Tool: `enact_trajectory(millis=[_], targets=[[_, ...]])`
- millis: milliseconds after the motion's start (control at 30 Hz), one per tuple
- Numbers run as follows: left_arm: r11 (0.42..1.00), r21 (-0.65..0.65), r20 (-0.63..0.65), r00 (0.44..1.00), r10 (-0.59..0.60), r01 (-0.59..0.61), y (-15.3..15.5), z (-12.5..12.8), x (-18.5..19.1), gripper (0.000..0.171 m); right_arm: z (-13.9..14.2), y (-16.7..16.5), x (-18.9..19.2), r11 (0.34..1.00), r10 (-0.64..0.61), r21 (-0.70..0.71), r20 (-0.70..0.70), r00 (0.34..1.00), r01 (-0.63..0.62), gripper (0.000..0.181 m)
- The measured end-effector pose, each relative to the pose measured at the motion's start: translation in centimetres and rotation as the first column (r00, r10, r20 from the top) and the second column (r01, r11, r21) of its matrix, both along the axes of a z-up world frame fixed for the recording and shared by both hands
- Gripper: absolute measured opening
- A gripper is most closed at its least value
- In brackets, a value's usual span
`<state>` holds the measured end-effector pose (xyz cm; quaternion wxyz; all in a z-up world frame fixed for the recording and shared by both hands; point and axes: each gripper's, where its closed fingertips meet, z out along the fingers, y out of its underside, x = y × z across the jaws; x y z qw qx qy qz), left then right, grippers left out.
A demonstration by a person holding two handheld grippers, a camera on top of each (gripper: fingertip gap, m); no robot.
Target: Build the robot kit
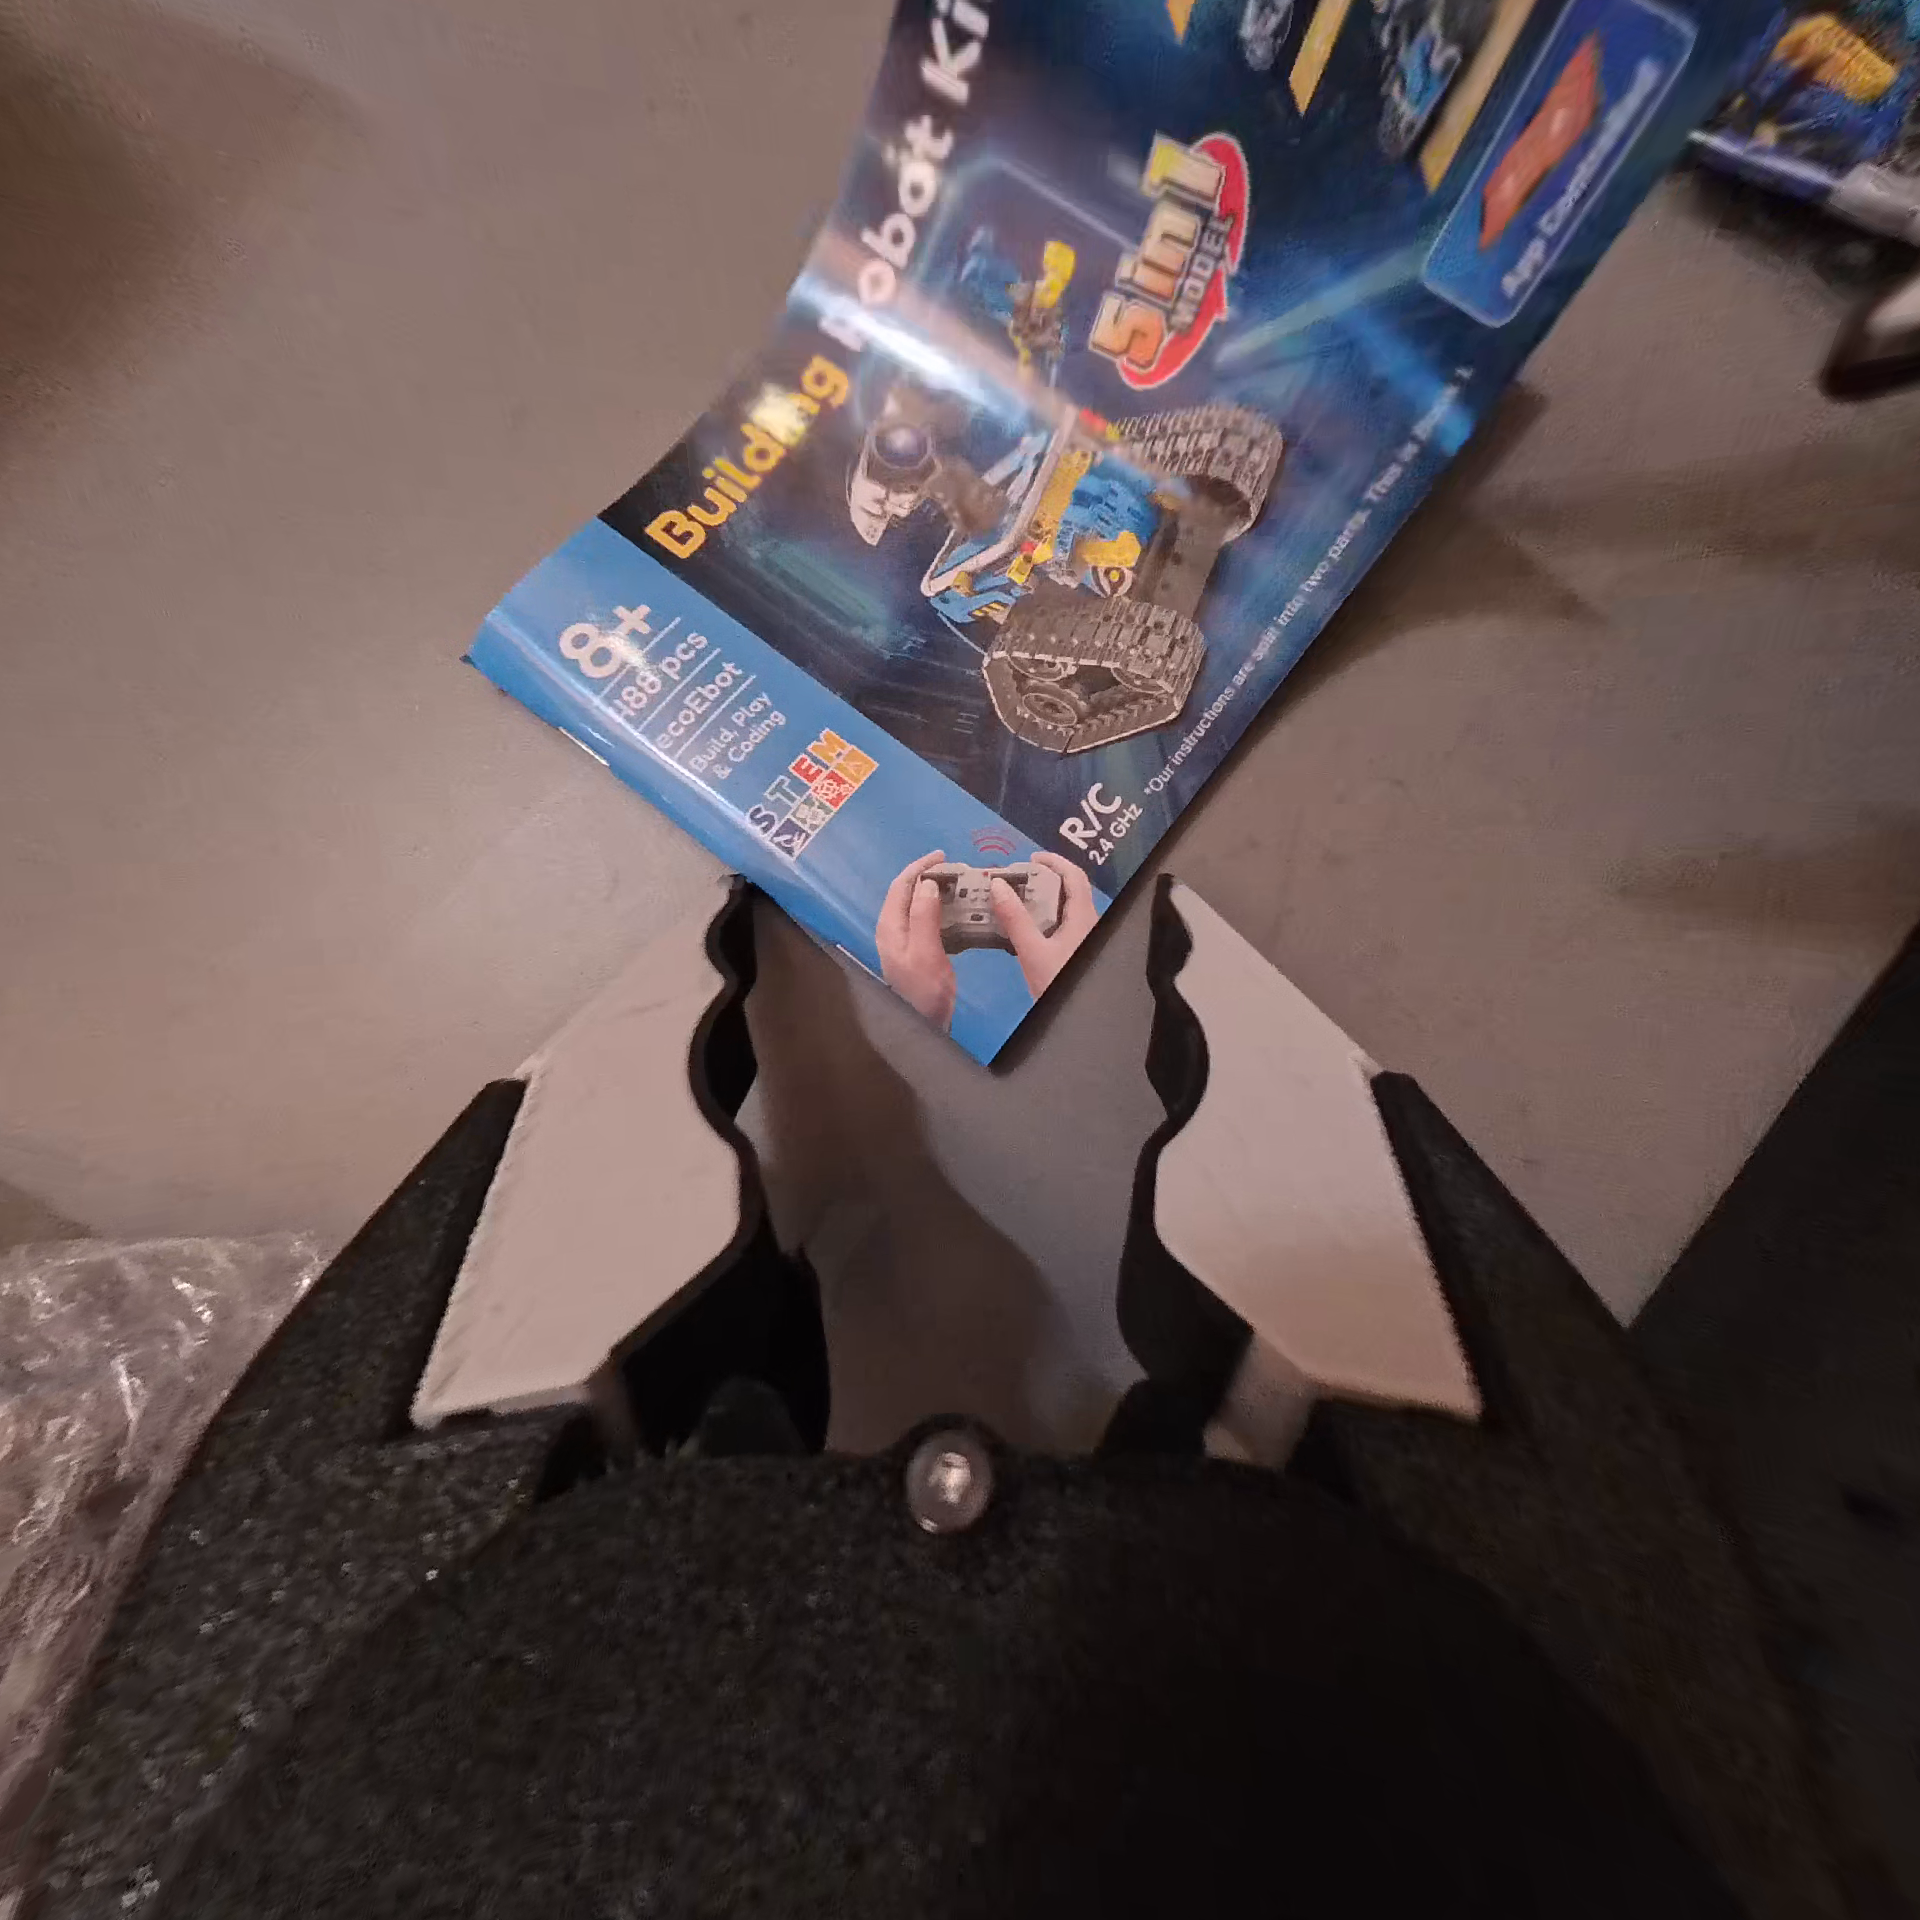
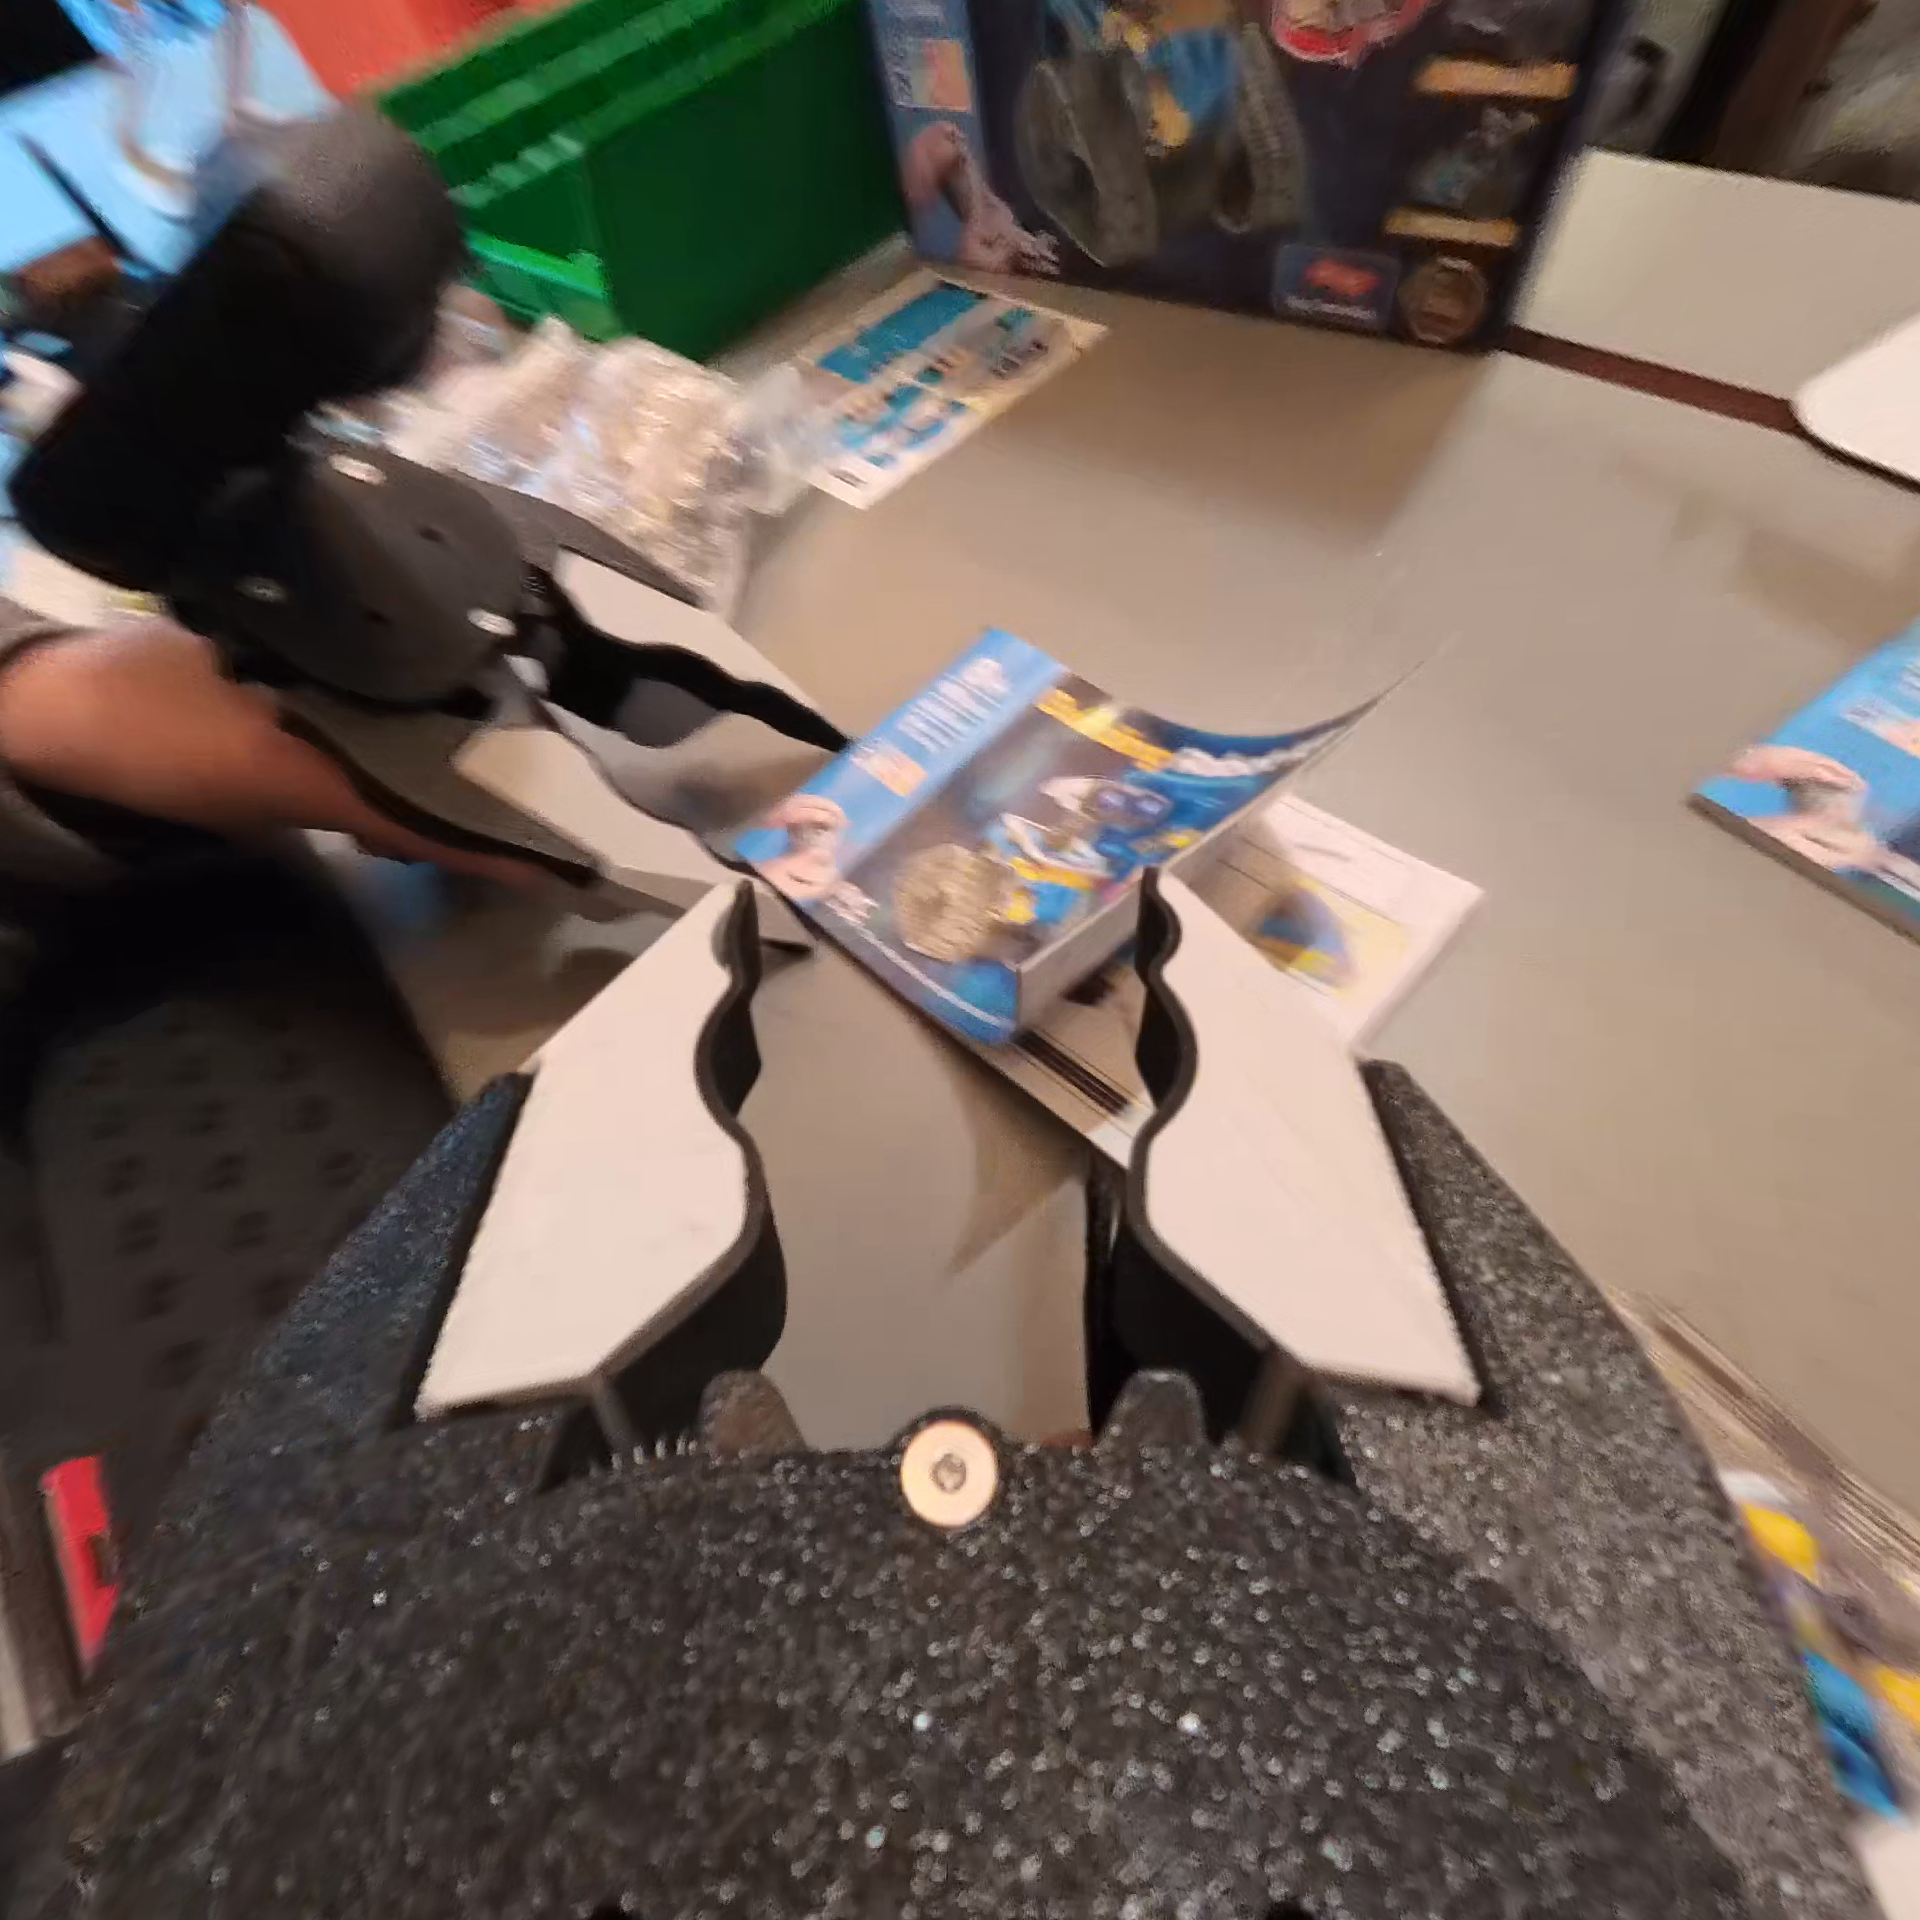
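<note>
A blue instruction booklet [image 1: 1039, 520] with a tracked toy robot on its cover lies on the grey table [image 1: 312, 623]. Its cover curls upward at the far end. My left gripper [image 1: 948, 904] is open, with the booklet's near corner lying between its fingertips. In the right wrist view the booklet [image 2: 987, 831] lies just ahead, its cover lifted off a white inner page [image 2: 1340, 904]. My right gripper [image 2: 945, 894] is open, with the booklet's near edge between its fingers. The left gripper [image 2: 779, 800] comes in from the left, its tips at the booklet's left corner.
A toy box [image 2: 1247, 156] and a green crate [image 2: 675, 187] stand at the back. Clear bags of parts [image 2: 623, 447] and a printed sheet [image 2: 935, 384] lie back left. A second booklet [image 2: 1829, 790] lies at the right. A person's arm [image 2: 156, 748] is at the left.
</note>
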<state>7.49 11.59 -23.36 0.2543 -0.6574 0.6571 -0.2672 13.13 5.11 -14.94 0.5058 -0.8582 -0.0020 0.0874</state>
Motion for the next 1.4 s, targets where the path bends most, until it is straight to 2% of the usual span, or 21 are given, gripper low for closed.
enact_trajectory(millis=[67, 100, 167, 233, 300, 367, 433, 467, 533, 600, 633, 700, 767, 833, 967, 1033, 1100, 1167, 1200, 1300, 1400], targets=[[1.0, -0.003, 0.003, 1.0, -0.002, 0.002, 0.0, 0.0, 0.0, 0.075, -1.9, -1.2, 3.0, 0.991, -0.089, -0.099, 0.019, 0.996, 0.09, 0.074], [1.0, -0.008, 0.005, 1.0, 0.003, -0.003, 0.1, 0.0, 0.0, 0.073, -3.4, -2.0, 4.1, 0.976, -0.134, -0.173, -0.02, 0.991, 0.128, 0.079], [1.0, -0.015, 0.012, 1.0, 0.013, -0.013, 0.2, 0.0, -0.1, 0.07, -5.9, -3.6, 4.4, 0.947, -0.161, -0.3, -0.142, 0.977, 0.112, 0.089], [1.0, -0.016, 0.02, 1.0, 0.017, -0.016, 0.2, 0.0, 0.0, 0.07, -7.0, -4.2, 3.8, 0.938, -0.172, -0.33, -0.196, 0.965, 0.101, 0.091], [1.0, -0.017, 0.024, 1.0, 0.021, -0.02, 0.2, 0.0, 0.0, 0.07, -6.9, -3.9, 3.2, 0.943, -0.171, -0.316, -0.188, 0.967, 0.106, 0.094], [1.0, -0.018, 0.024, 0.999, 0.023, -0.023, 0.2, 0.0, 0.0, 0.07, -6.5, -3.1, 1.4, 0.949, -0.14, -0.31, -0.266, 0.954, 0.053, 0.092], [0.999, -0.019, 0.022, 0.999, 0.027, -0.026, 0.3, 0.0, 0.0, 0.071, -5.2, -1.7, 1.1, 0.965, -0.159, -0.252, -0.351, 0.923, 0.07, 0.111], [0.999, -0.021, 0.023, 0.999, 0.024, -0.024, 0.2, 0.0, 0.0, 0.072, -4.1, -1.1, 1.4, 0.975, -0.161, -0.208, -0.392, 0.906, 0.084, 0.108], [0.999, -0.03, 0.026, 1.0, 0.017, -0.016, 0.1, 0.1, 0.0, 0.075, 0.4, 0.1, 1.3, 0.997, -0.076, -0.03, -0.538, 0.839, 0.071, 0.076], [0.999, -0.033, 0.027, 1.0, 0.016, -0.015, 0.0, 0.1, 0.0, 0.074, 5.1, 1.0, 0.1, 0.99, 0.089, 0.138, -0.667, 0.74, 0.006, 0.074], [0.999, -0.029, 0.026, 1.0, 0.017, -0.016, 0.1, 0.1, 0.0, 0.073, 6.6, 1.4, -0.8, 0.982, 0.156, 0.186, -0.675, 0.721, -0.038, 0.079], [0.999, -0.021, 0.028, 0.999, 0.025, -0.024, 0.3, 0.1, 0.0, 0.07, 7.9, 1.9, -2.6, 0.963, 0.257, 0.233, -0.636, 0.728, -0.137, 0.085], [0.999, -0.018, 0.029, 0.999, 0.034, -0.033, 0.4, 0.1, 0.0, 0.068, 7.3, 2.7, -3.7, 0.962, 0.27, 0.2, -0.608, 0.746, -0.186, 0.086], [0.999, -0.013, 0.026, 0.999, 0.031, -0.031, 0.4, 0.0, 0.0, 0.067, 6.0, 3.4, -4.6, 0.966, 0.257, 0.144, -0.58, 0.773, -0.213, 0.097], [0.999, -0.013, 0.025, 0.999, 0.033, -0.033, 0.5, 0.0, 0.0, 0.065, 4.6, 2.3, -2.1, 0.985, 0.169, 0.101, -0.471, 0.866, -0.137, 0.093], [0.999, -0.017, 0.029, 0.998, 0.049, -0.049, 0.8, 0.1, 0.0, 0.059, 1.5, 0.2, 0.8, 0.997, 0.061, -0.023, -0.322, 0.945, -0.072, 0.092], [0.996, -0.026, 0.037, 0.996, 0.082, -0.081, 1.6, 0.1, 0.0, 0.043, -2.2, -1.9, 3.5, 0.989, -0.026, -0.149, -0.081, 0.996, 0.014, 0.091], [0.991, -0.062, 0.049, 0.991, 0.122, -0.119, 2.5, 0.2, -0.1, 0.023, -4.7, -2.6, 5.1, 0.971, -0.069, -0.219, 0.127, 0.989, 0.096, 0.091], [0.988, -0.101, 0.054, 0.991, 0.126, -0.12, 2.7, 0.3, -0.2, 0.02, -5.6, -2.4, 5.0, 0.967, -0.059, -0.235, 0.181, 0.982, 0.101, 0.091], [0.97, -0.218, 0.058, 0.991, 0.124, -0.109, 2.4, 0.5, -0.4, 0.022, -7.5, -1.8, 4.5, 0.94, -0.05, -0.318, 0.224, 0.973, 0.122, 0.092], [0.961, -0.26, 0.065, 0.992, 0.112, -0.091, 2.1, 1.2, -0.5, 0.029, -7.1, -1.7, 4.9, 0.933, -0.12, -0.326, 0.115, 0.986, 0.151, 0.096]])
